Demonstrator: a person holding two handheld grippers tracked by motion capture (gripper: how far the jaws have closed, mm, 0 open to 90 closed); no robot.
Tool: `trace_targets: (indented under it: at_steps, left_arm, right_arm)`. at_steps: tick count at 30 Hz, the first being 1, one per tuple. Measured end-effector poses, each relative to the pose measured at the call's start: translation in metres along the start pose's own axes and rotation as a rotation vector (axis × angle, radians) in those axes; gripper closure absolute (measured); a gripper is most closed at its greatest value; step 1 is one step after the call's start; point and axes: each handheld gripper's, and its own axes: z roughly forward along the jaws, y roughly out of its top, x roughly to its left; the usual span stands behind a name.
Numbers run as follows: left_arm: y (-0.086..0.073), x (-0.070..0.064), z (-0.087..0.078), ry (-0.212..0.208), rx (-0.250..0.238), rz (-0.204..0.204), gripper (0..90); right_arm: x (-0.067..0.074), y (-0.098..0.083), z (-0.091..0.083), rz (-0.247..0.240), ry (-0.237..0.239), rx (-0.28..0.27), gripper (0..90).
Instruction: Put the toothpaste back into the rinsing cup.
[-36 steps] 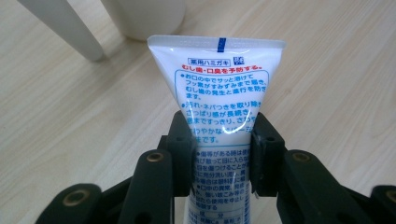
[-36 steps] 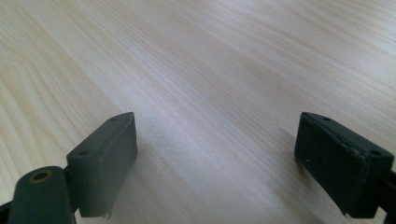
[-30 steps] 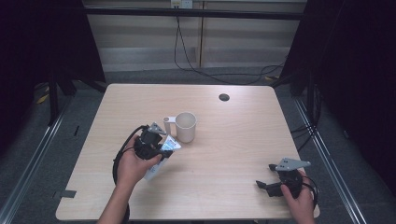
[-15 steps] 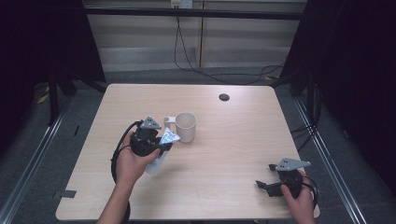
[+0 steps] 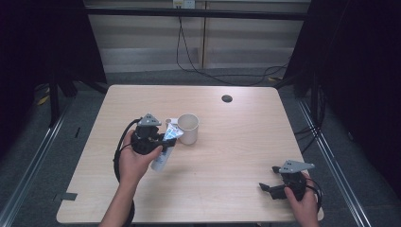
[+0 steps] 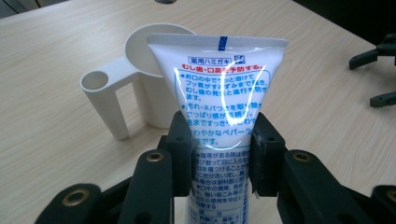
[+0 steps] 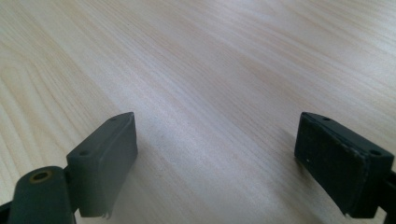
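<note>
Left gripper (image 5: 163, 137) is clamped on a white toothpaste tube (image 6: 219, 98). In the left gripper view both pads press the tube's sides at about mid-length, and the flat crimped end with a blue mark stands beyond the jaws. In the high view the tube (image 5: 163, 152) runs slantwise under the gripper, its lower end nearer the person, left of the table's centre. Whether that lower end touches the table (image 5: 246, 156) cannot be told.

A cream cup (image 5: 188, 128) stands upright just right of the gripper. In the left gripper view the cup (image 6: 140, 70) lies directly behind the tube, with a squared handle that carries a small round socket on top. Tube and cup are close; contact cannot be told.

Right gripper (image 5: 269, 178) rests at the near right corner, well apart from the cup. Its 2 jaws stand wide apart over bare wood, with nothing between them, as the right gripper view (image 7: 219, 154) confirms.

A small dark disc (image 5: 227, 98) lies far right of centre.
</note>
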Motion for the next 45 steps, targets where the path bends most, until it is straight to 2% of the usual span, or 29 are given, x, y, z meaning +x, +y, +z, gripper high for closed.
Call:
trace_targets:
  at_steps: [1,5,10,13,21,22,26,45]
  left_arm:
    - [0.0,0.001,0.0,0.005,-0.007,0.007,66.5]
    - [0.001,0.0,-0.001,0.014,-0.039,-0.011,66.5]
    - [0.004,0.0,-0.002,0.024,-0.051,-0.011,66.5]
    - [0.007,0.0,-0.003,0.033,-0.082,-0.021,66.5]
    - [0.016,0.001,-0.003,0.074,-0.104,-0.002,66.4]
    - [0.017,0.001,-0.003,0.076,-0.113,-0.014,66.4]
    - [0.019,0.002,-0.003,0.09,-0.119,-0.013,66.4]
    - [0.037,0.001,-0.003,0.088,-0.153,-0.012,66.2]
  right_arm:
    - [0.0,0.0,0.0,0.0,0.0,0.0,12.8]
    - [0.0,0.0,0.0,0.0,0.0,0.0,12.8]
    - [0.0,0.0,0.0,0.0,0.0,0.0,12.8]
    - [0.0,0.0,0.0,0.0,0.001,0.0,12.8]
    - [0.0,0.0,0.0,-0.001,0.0,0.0,12.8]
    - [0.0,0.0,0.0,-0.001,0.0,0.0,12.8]
    - [0.0,0.0,0.0,-0.001,0.0,0.0,12.8]
    - [0.0,0.0,0.0,0.0,0.0,0.0,12.8]
